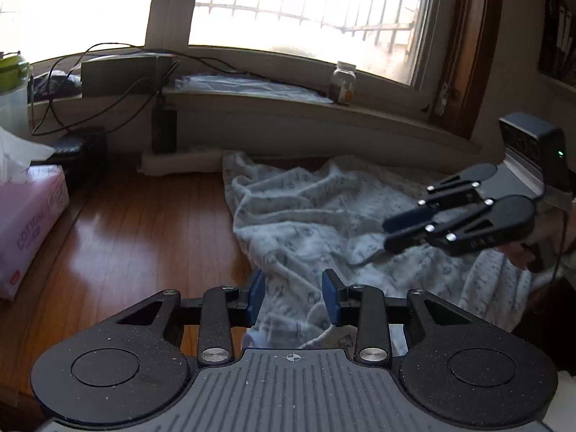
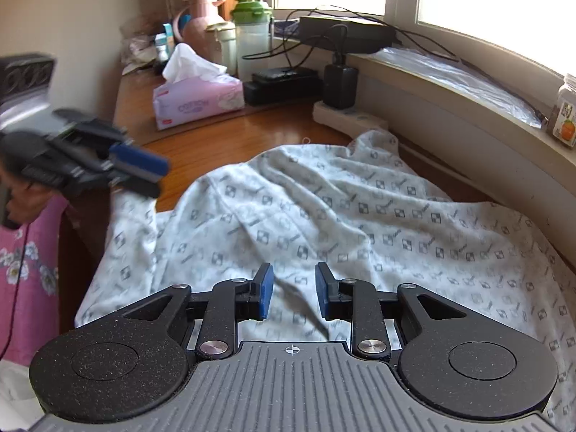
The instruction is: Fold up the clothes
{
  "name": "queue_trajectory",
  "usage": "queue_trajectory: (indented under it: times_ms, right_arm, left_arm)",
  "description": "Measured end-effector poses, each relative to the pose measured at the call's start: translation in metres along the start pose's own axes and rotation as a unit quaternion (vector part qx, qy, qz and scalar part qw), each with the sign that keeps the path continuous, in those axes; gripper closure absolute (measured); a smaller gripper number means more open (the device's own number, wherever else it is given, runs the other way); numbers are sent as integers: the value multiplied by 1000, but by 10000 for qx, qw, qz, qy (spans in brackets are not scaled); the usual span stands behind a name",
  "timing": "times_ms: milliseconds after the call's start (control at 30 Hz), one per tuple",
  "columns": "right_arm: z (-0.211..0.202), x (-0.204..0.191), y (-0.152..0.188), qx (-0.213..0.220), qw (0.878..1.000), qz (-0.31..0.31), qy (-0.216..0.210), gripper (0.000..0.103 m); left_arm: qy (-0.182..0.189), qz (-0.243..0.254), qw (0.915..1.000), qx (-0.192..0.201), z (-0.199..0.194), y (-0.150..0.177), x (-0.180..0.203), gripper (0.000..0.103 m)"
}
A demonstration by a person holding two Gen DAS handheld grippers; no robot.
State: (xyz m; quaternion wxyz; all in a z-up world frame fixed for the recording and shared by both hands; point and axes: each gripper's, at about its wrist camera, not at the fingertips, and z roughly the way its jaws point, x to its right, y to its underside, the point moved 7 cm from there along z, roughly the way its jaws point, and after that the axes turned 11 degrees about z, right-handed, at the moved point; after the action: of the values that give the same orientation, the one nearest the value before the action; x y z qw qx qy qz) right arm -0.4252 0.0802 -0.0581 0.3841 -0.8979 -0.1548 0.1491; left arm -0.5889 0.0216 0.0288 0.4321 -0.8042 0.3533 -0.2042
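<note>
- The garment point(image 2: 324, 208), pale with a small grey print, lay crumpled across the centre and lower right of the right wrist frame, rumpled into ridges, with one edge hanging off the table's near side at lower left
- In the left wrist view the garment point(image 1: 324, 216) filled the middle and right, its far end bunched close to the wall under the window
- The left gripper point(image 1: 293, 297) hung over the cloth's near edge at bottom centre, fingers apart and holding nothing
- The right gripper point(image 2: 293, 293) hovered low over the cloth at bottom centre, fingers likewise apart and empty; seen from the left camera, at right, the right gripper point(image 1: 387, 232) showed only a narrow gap
- Judged from the wrinkles, no fold had been made yet; the cloth likely needed spreading flat first
- Risk: a pinch on a ridge could catch more than one layer, so a lift would drag the heap instead of an edge
- Risk: the overhanging part could pull the rest off the table point(image 2: 216, 144) if one side were lifted alone
- Risk: a wide sweep toward upper centre could snag the power strip point(image 2: 347, 117) or nudge the tissue box point(image 2: 198, 102)
</note>
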Motion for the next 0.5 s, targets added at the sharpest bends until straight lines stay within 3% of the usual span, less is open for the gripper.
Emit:
queue_trajectory:
  times_ms: [200,400,433,467,500]
  right_arm:
    - [23,-10,-11,-4,9999,-136,-5,75]
    - [41,-12,-15,0,9998,-183,108,75]
    - [45,-12,-19,22,9998,-165,91,74]
    - [48,-13,-24,63,9998,-166,73,72]
    - [52,-14,-29,106,9998,-168,56,69]
  left_arm:
    - [53,-126,9997,-225,-16,34,11,65]
    - [130,-181,9995,-201,-24,46,18,61]
    - [99,-168,9996,-189,-24,47,18,64]
    - [81,-165,9997,-183,-23,48,17,76]
    - [57,-156,9997,-184,-23,49,16,95]
